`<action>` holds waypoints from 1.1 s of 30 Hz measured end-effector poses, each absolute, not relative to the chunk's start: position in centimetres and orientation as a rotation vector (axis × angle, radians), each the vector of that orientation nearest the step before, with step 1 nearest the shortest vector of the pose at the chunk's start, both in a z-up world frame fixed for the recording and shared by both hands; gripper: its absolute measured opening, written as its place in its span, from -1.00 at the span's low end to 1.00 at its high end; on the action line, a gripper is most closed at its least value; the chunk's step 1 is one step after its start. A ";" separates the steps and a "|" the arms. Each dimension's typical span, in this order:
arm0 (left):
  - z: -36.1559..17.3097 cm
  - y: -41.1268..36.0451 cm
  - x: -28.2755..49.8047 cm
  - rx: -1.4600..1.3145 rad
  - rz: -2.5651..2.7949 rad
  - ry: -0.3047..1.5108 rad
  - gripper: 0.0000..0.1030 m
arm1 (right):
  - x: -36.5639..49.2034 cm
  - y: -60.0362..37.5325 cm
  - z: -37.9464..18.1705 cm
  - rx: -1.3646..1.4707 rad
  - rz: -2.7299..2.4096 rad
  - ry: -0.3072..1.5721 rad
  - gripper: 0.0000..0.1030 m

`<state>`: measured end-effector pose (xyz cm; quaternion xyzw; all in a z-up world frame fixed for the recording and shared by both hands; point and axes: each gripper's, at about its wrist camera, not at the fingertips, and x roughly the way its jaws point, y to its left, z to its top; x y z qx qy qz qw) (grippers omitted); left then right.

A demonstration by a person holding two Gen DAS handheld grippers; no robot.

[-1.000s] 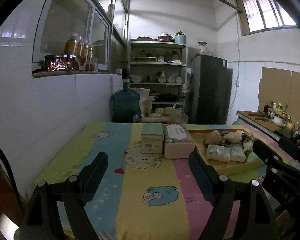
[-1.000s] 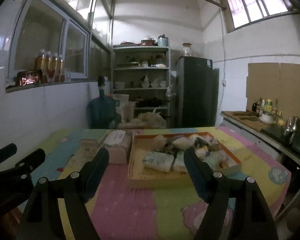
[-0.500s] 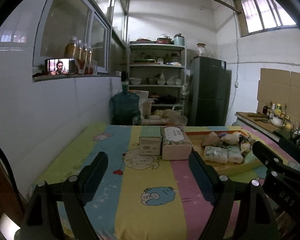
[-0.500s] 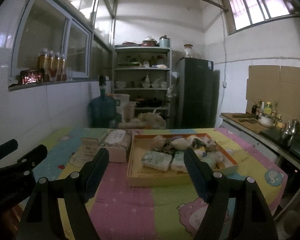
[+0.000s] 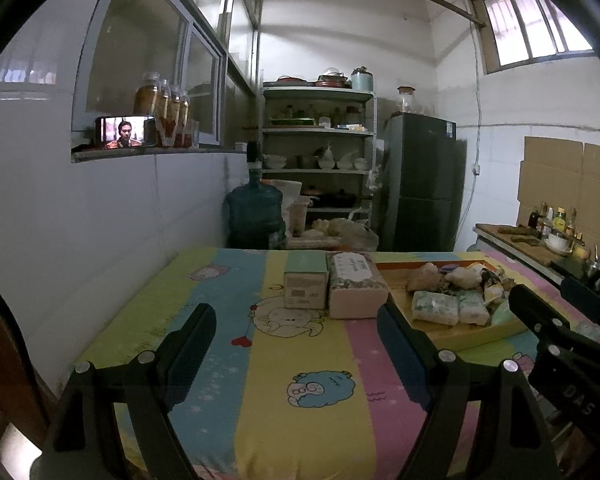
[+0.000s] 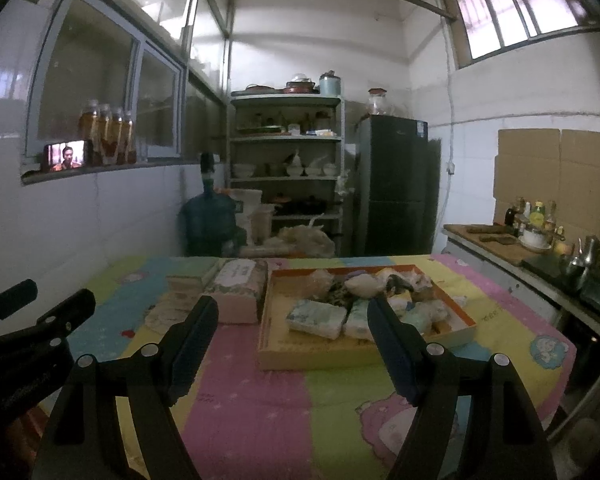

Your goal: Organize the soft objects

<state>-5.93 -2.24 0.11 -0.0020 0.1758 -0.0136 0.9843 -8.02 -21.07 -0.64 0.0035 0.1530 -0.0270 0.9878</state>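
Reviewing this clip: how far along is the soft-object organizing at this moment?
Nothing looks done yet. The soft packets all lie heaped in the orange tray; the green box and the pink box stand beside it on the tablecloth. Nothing is in hand: the left gripper and the right gripper hover open and empty, short of the tray. All sorting is left.

tablecloth [image 5: 308,360]: pastel cartoon stripes | tray [image 6: 340,354]: orange rim | fridge [image 6: 396,184]: dark
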 end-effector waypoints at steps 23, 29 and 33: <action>-0.3 -2.4 -6.3 -0.006 -0.019 0.347 0.61 | -7.7 -20.0 -0.9 0.005 -0.050 0.291 0.52; -0.4 -2.3 -6.7 -0.005 -0.021 0.352 0.61 | -7.9 -20.0 -0.9 0.008 -0.050 0.295 0.52; -0.3 -2.3 -7.0 -0.004 -0.020 0.352 0.61 | -8.0 -20.1 -0.9 0.008 -0.051 0.293 0.52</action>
